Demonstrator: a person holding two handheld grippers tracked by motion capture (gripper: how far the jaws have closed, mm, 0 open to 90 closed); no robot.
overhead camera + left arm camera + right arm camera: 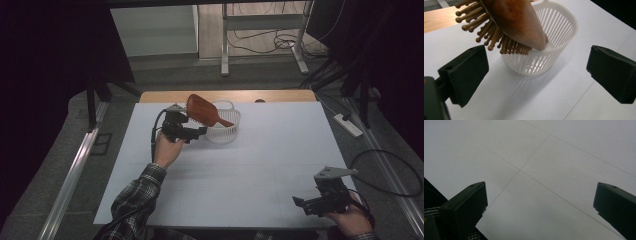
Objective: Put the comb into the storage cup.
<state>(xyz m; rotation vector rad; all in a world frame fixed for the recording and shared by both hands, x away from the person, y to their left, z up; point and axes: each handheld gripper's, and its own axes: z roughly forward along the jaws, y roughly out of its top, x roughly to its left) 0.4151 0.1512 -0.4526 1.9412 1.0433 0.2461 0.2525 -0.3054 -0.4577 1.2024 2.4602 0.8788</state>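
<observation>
A brown wooden hairbrush (202, 110) leans in a white slatted basket (225, 128) at the back of the table, its handle end down inside and its bristled head sticking out over the rim to the left. In the left gripper view the hairbrush (516, 22) shows its round-tipped wooden pins above the basket (554, 37). My left gripper (194, 134) hovers just left of the basket, and the same left gripper (537, 75) stands open with nothing between its jaws. At the front right corner my right gripper (306, 205) is open over bare table, its jaws (540, 207) wide apart.
A white sheet (260, 165) with faint pencil lines covers the table; a strip of wooden top (160, 96) shows at the back. Beyond the table lie a metal frame, floor cables and a power strip (347, 125).
</observation>
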